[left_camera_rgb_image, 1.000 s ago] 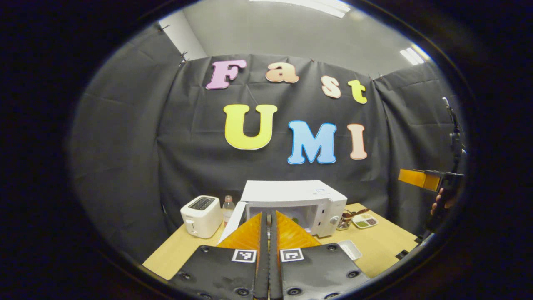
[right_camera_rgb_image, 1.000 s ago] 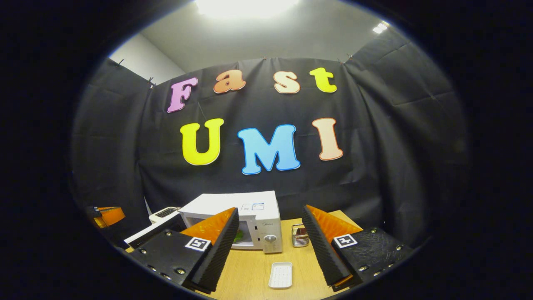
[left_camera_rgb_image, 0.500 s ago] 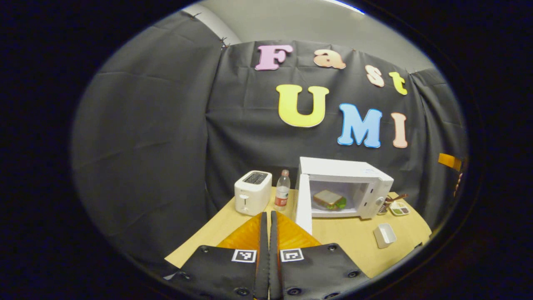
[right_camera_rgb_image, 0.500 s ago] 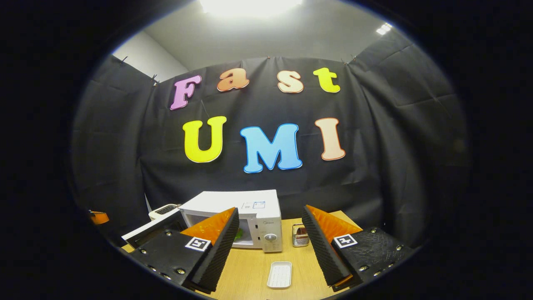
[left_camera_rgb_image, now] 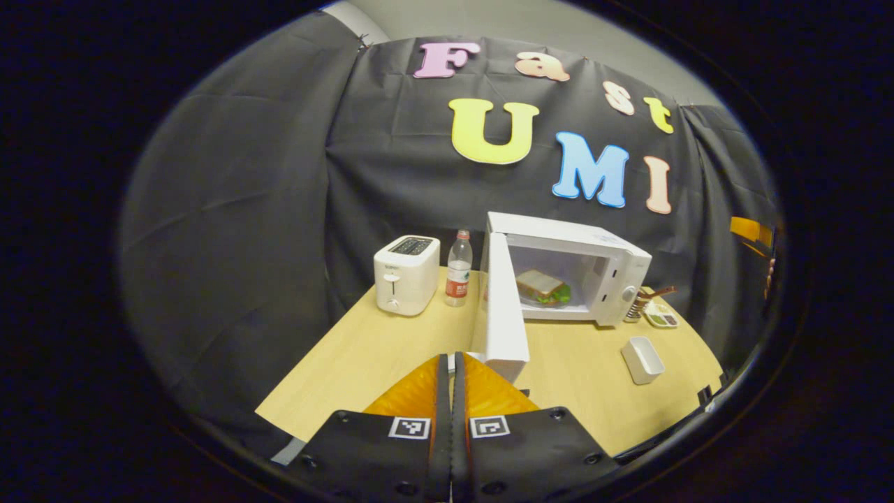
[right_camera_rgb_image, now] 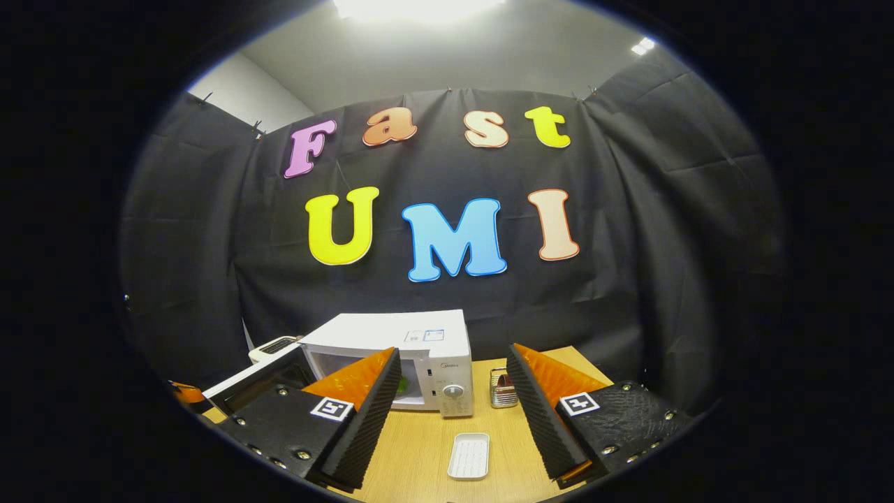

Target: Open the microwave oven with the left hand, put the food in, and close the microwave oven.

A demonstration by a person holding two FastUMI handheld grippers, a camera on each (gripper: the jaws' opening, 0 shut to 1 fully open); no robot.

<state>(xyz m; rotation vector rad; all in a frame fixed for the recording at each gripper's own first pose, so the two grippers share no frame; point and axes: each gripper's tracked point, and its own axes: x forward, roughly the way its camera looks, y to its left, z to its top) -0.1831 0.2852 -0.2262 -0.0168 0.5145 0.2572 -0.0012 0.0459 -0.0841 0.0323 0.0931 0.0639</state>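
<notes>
Microwave oven (left_camera_rgb_image: 569, 269): white, on the wooden table (left_camera_rgb_image: 363, 360), door (left_camera_rgb_image: 504, 311) swung wide open.
Food: sandwich (left_camera_rgb_image: 541, 286) lies inside the oven cavity.
Left gripper (left_camera_rgb_image: 451, 381): fingers pressed together on nothing, raised over the table's near edge, tips just beside the door's outer edge.
Right gripper (right_camera_rgb_image: 454, 398): fingers spread wide, empty, level above a white tray (right_camera_rgb_image: 469, 455), facing the oven.

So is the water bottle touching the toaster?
Apart. The left gripper view shows black cloth and tabletop between the water bottle and the toaster.
</notes>
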